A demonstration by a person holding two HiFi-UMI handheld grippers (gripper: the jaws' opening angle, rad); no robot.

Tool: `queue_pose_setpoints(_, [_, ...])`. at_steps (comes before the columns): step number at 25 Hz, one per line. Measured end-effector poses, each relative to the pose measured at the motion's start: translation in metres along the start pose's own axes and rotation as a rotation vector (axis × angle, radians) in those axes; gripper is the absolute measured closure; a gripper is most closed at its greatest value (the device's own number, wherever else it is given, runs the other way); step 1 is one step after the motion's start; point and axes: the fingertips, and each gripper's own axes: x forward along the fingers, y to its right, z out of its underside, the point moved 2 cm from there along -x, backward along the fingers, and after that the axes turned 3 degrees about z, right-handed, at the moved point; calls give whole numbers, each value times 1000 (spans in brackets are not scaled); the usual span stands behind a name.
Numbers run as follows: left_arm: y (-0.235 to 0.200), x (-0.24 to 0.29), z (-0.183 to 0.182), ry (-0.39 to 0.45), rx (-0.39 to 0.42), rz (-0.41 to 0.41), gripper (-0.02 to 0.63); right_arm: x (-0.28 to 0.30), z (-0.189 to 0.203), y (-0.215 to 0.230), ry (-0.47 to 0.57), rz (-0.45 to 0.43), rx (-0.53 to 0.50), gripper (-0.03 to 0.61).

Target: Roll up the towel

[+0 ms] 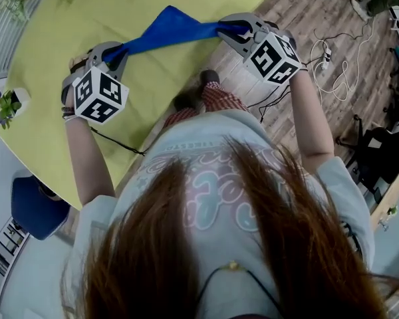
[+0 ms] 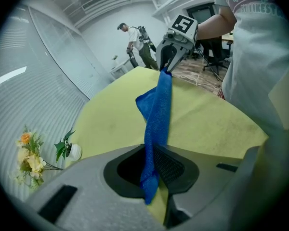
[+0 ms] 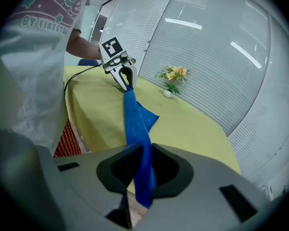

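Presently, item one: towel (image 1: pixel 166 30), blue, strung in the air between my two tongs along the table's near edge. One slack fold droops mid-span, and I cannot tell whether it brushes the table (image 1: pixel 86 18).

Item two: left tongs (image 2: pixel 151 177), closed tight on one end of the towel, with a short tail poking through.

Item three: right tongs (image 3: pixel 142 177), likewise clamped on the other end, at the table's edge with floor (image 1: pixel 299 18) below.

Status: rolling not begun. The towel is bunched into a strip, not laid flat.

Hazards, as I judge them: each pinch takes only a thin corner, so a hard pull may slip it free and the right end would drop to the floor. Rolling from this bunched state would give a lopsided roll.
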Motion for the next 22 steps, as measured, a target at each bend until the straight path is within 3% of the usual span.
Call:
queue_pose_setpoints(11, [-17,9,1,-16,-36,-21,572,16,1,19,21,-11,-9,512])
queue_pose_setpoints(22, [-30,18,0,-41,-13,-62,572,25,5,28,8,1,-14,512])
